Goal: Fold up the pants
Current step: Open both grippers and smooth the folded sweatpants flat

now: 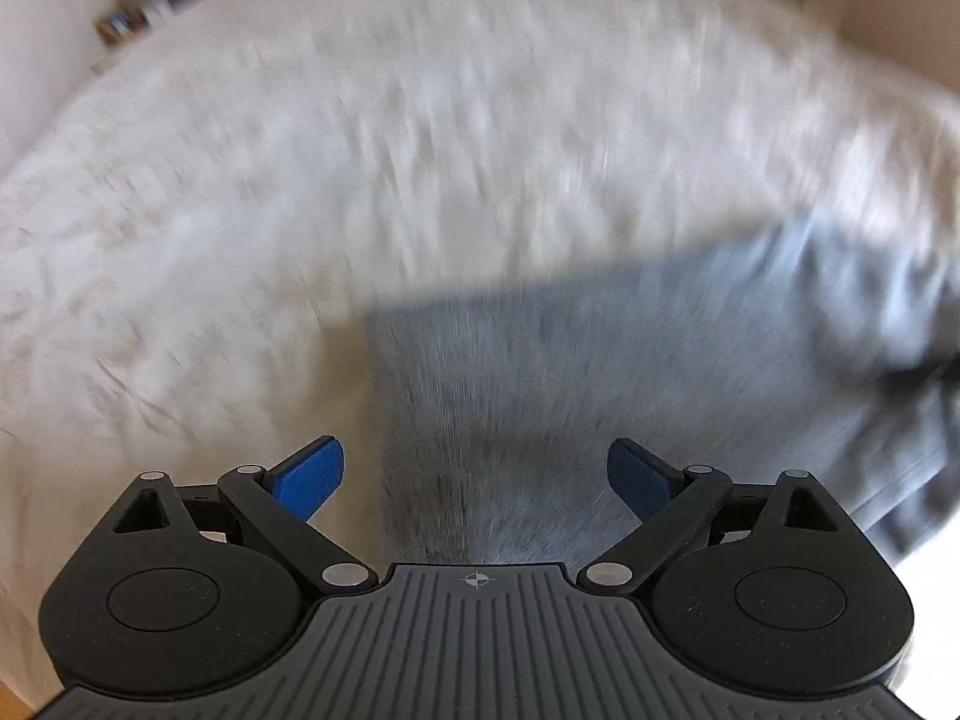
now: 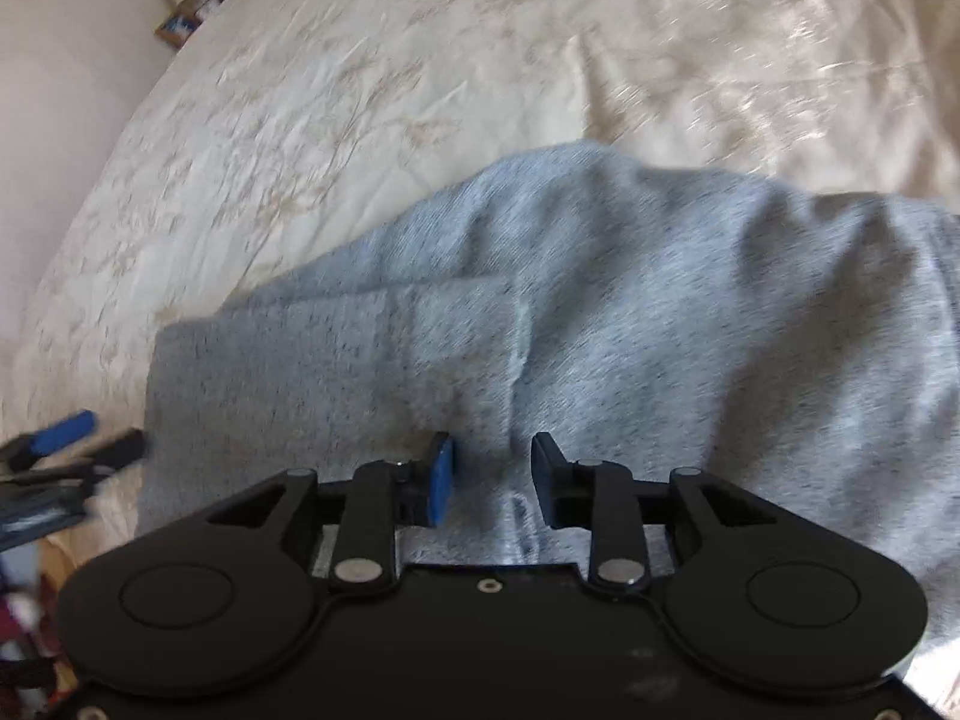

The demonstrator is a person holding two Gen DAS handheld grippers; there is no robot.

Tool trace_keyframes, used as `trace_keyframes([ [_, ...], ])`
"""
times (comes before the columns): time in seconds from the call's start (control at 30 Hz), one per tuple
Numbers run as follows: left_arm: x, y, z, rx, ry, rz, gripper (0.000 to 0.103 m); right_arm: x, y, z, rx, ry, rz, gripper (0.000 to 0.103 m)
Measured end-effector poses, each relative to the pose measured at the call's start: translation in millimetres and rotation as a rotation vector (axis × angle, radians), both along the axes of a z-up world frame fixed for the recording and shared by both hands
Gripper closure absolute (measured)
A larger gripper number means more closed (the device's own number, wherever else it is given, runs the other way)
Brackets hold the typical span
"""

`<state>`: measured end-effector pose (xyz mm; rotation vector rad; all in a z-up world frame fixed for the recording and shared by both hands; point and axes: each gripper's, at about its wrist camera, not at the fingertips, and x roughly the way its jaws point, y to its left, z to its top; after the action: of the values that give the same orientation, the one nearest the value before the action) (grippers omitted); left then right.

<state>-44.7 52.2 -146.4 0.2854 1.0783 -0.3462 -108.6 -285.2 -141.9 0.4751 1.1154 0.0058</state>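
Grey pants (image 2: 630, 312) lie on a cream bedspread (image 2: 360, 90), one leg end (image 2: 336, 360) folded flat at the left, the rest bunched to the right. My right gripper (image 2: 492, 477) hovers over the pants with a fold of grey cloth between its partly parted fingers; they do not clamp it. My left gripper (image 1: 477, 483) is wide open and empty above the pants' left edge (image 1: 540, 372); that view is blurred by motion. It also shows in the right wrist view (image 2: 66, 450) at the far left, beside the pants.
The bedspread (image 1: 300, 150) fills most of both views. A low shelf with books (image 2: 198, 3) stands against the wall beyond the bed's far left corner. The bed's left edge drops off to the floor (image 2: 36, 630).
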Motion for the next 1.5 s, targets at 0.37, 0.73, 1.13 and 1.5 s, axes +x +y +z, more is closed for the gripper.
trace_keyframes([
  [0.37, 22, -17, 21, -0.091, -0.024, 0.015, 0.007, 41, 0, 33, -0.079, -0.142, 0.066, 0.082],
  [0.73, 54, -17, -5, -0.058, 0.059, 0.054, 0.007, 144, 27, -17, -0.1, -0.031, 0.155, 0.082],
  [1.13, 48, -33, 31, -0.162, 0.029, -0.015, 0.007, 113, -23, 12, -0.095, -0.126, -0.003, 0.062],
  [1.5, 8, -132, 20, -0.198, 0.084, -0.358, 0.007, -40, -71, 22, -0.194, -0.059, -0.283, 0.047],
])
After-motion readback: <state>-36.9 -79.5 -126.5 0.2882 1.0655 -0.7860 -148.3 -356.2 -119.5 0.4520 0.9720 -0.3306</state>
